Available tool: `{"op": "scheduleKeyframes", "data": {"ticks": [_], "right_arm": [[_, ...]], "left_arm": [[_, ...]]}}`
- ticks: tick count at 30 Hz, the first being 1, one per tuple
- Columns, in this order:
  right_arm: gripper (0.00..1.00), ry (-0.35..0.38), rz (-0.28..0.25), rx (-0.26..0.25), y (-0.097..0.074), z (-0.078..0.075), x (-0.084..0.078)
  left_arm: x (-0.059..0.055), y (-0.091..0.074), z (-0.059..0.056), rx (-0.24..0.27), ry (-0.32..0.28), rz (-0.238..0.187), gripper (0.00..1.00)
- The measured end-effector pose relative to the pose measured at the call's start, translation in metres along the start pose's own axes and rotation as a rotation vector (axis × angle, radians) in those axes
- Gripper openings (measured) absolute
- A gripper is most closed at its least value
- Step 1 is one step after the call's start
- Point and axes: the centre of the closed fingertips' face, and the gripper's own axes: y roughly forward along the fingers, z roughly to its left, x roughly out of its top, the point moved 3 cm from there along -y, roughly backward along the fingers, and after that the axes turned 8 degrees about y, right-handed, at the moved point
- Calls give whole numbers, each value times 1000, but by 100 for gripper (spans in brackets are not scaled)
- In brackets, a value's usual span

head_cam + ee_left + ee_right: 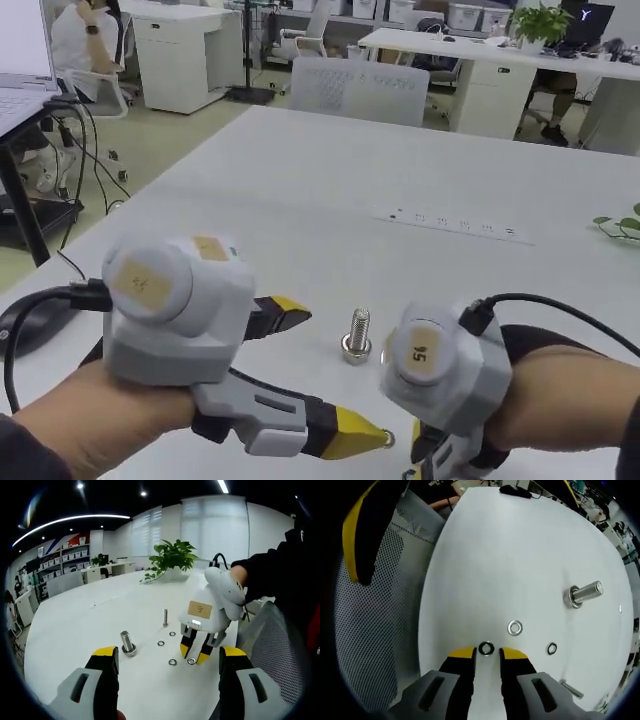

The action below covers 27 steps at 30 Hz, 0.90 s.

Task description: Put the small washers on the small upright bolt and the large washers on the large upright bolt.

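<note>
**Progress:** early stage. No washer can be seen on either bolt.

**Bolts:** the large bolt (357,333) stands upright on the white table (300,180), between the two grippers in the head view. The collar at its base may be its own head or a washer; this cannot be told. The small bolt (165,617) stands upright beyond the loose washers as the left gripper view looks, and its shank is bare.

**Loose washers:** the left gripper view shows four lying flat on the table, near both bolts. Sizes are hard to sort, though in the right gripper view a bright washer (515,627) looks larger than the one at the tips.

**Right gripper** (487,655): down at the table, jaws a little apart. The tips stand either side of one dark washer (486,648) lying flat. No firm clamp can be confirmed.

**Left gripper** (169,653): jaws wide apart and holding nothing. It is held off to the side, pointing across the work.

**Judgement:** the first pick is in hand and not yet secured — all four loose washers are still to be placed. The dark washer looks small, so it likely belongs on the small bolt.
</note>
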Motion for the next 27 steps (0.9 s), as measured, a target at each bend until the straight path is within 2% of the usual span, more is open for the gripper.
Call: {"op": "scheduleKeyframes", "data": {"ticks": [18, 27], "right_arm": [[14, -38, -11, -2, 0, 0, 0], [12, -9, -20, -3, 0, -1, 0]], "left_arm": [[0, 2, 0, 1, -1, 8, 82], [-2, 4, 0, -5, -3, 16, 82]]}}
